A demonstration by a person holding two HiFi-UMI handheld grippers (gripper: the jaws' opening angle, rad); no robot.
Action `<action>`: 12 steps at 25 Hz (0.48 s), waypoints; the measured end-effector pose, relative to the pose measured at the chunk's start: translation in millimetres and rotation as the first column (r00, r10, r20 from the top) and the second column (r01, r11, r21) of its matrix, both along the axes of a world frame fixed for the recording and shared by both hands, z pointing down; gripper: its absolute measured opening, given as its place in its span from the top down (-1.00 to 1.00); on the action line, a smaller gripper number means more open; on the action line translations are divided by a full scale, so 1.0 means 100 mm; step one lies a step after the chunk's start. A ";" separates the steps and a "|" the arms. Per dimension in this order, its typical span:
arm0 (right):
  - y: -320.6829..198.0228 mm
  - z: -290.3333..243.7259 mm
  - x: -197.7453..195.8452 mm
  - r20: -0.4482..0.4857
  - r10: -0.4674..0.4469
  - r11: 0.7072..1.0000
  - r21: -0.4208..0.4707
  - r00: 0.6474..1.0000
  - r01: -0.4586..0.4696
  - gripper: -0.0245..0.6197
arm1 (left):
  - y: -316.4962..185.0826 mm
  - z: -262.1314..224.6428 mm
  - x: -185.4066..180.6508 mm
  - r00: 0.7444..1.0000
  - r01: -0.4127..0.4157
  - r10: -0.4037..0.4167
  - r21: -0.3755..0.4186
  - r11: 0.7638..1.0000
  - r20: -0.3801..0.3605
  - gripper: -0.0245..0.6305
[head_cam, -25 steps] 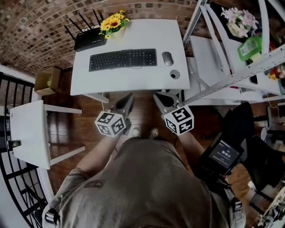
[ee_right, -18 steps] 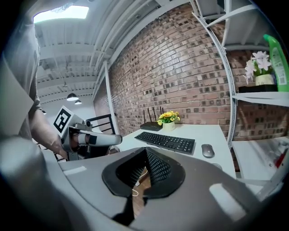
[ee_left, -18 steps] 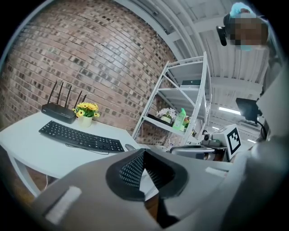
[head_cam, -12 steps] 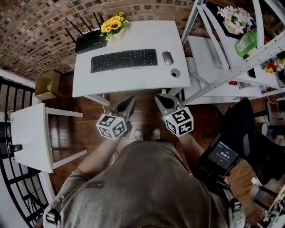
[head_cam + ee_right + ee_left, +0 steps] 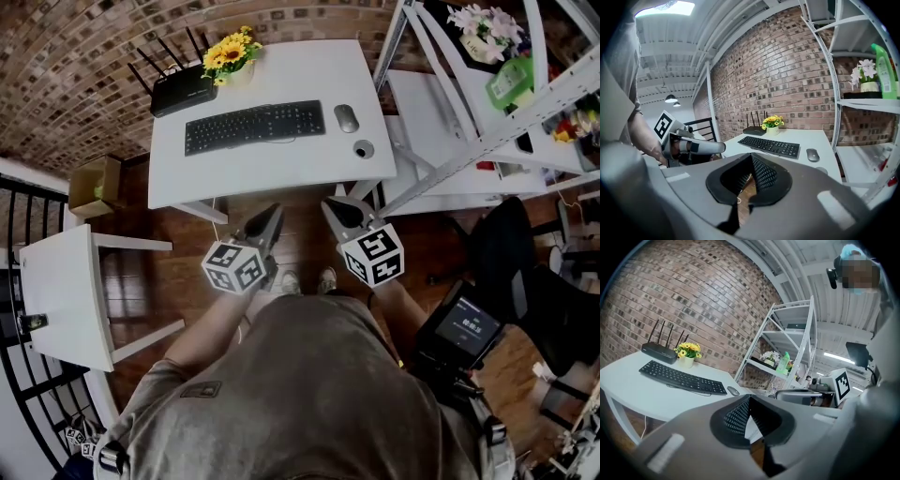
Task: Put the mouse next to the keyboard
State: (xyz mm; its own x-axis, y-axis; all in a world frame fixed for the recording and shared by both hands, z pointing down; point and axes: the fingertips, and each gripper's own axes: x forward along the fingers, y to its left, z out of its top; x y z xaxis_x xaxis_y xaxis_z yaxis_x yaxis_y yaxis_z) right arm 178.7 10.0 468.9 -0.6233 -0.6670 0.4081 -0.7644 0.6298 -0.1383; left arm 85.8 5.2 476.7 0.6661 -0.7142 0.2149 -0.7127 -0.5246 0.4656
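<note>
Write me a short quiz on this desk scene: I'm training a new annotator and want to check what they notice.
1. In the head view, where does the mouse lie?
A) left of the keyboard
B) right of the keyboard
C) on the metal shelf
2. True or false: the right gripper is shut on the mouse.
3. Fill in: the yellow flowers stand beside the black ____ with antennas.

Key:
1. B.
2. False. The right gripper and the left gripper are both shut and empty, held short of the desk.
3. Router.
</note>
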 end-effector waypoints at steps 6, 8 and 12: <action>-0.04 0.00 0.02 0.002 0.008 1.000 0.001 1.000 -0.008 0.89 | -0.04 0.00 0.03 1.000 -0.007 0.007 0.000 1.000 -0.002 0.94; -0.05 0.00 0.03 0.001 0.008 1.000 0.003 1.000 -0.008 0.89 | -0.06 -0.01 0.04 1.000 -0.008 0.008 0.000 1.000 -0.003 0.94; -0.09 0.00 0.05 -0.002 0.007 1.000 0.003 1.000 -0.007 0.89 | -0.11 -0.02 0.06 1.000 -0.012 0.012 0.003 1.000 -0.003 0.94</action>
